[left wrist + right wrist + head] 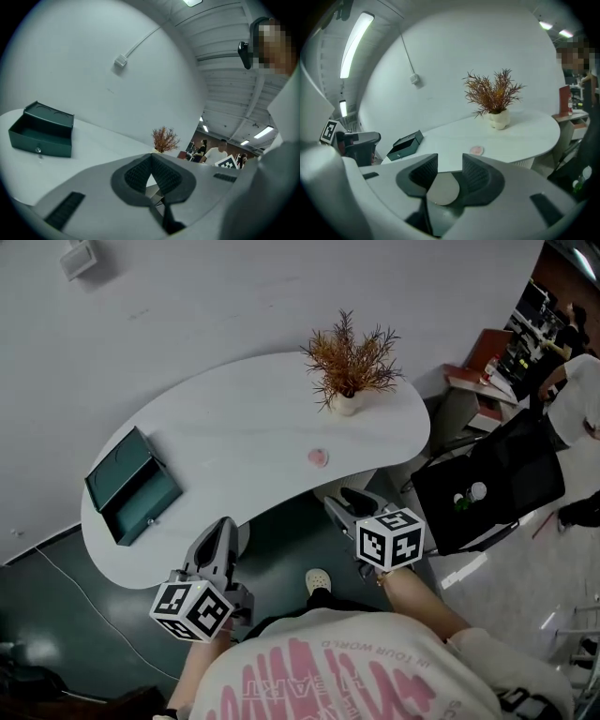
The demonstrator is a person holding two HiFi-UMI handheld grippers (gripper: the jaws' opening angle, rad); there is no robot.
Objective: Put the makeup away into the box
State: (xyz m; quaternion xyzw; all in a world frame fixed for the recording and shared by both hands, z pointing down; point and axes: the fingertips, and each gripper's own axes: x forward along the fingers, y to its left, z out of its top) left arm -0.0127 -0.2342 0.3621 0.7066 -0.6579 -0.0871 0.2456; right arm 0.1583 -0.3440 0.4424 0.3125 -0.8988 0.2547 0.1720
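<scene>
Lying flat, the pink compact (318, 457) is looking light, hard and slick, best pinched across its rim; the right gripper (445, 169) is gaping partway, empty, while the left gripper (151, 160) is pressing its jaws together on nothing.

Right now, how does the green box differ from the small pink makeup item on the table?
The green box is dark, rectangular and much larger; the pink makeup item is pale, round and flat. The box stands open near the table's left end in the head view; the pink item lies near the front edge, in front of the potted plant. Both rest untouched on the white table.
</scene>
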